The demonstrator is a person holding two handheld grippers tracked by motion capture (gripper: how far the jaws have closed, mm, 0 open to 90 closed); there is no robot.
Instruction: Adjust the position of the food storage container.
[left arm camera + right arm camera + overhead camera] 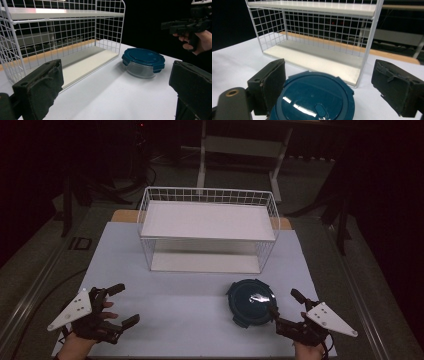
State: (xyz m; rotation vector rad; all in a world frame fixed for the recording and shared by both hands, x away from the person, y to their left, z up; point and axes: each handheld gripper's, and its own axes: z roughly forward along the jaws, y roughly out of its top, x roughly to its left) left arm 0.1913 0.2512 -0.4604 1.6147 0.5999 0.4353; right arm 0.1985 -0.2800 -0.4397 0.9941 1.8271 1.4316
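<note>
A round glass container with a dark blue clip lid (251, 302) sits on the white table at the front right. My right gripper (286, 304) is just to its right, open, one jaw close to the container's rim. In the right gripper view the lid (312, 100) lies low between the wide-apart jaws of the right gripper (329, 75); the left jaw is beside its edge and the right jaw is well clear. My left gripper (123, 305) is at the front left, open with nothing between its jaws. The left gripper (115, 87) faces the container (143, 61) from a distance.
A white wire rack (207, 227) with two white shelves stands at the middle back of the table (175, 305), its open front toward me. The rack (62, 37) is left of the container; the right gripper (186, 25) in a hand is beyond it.
</note>
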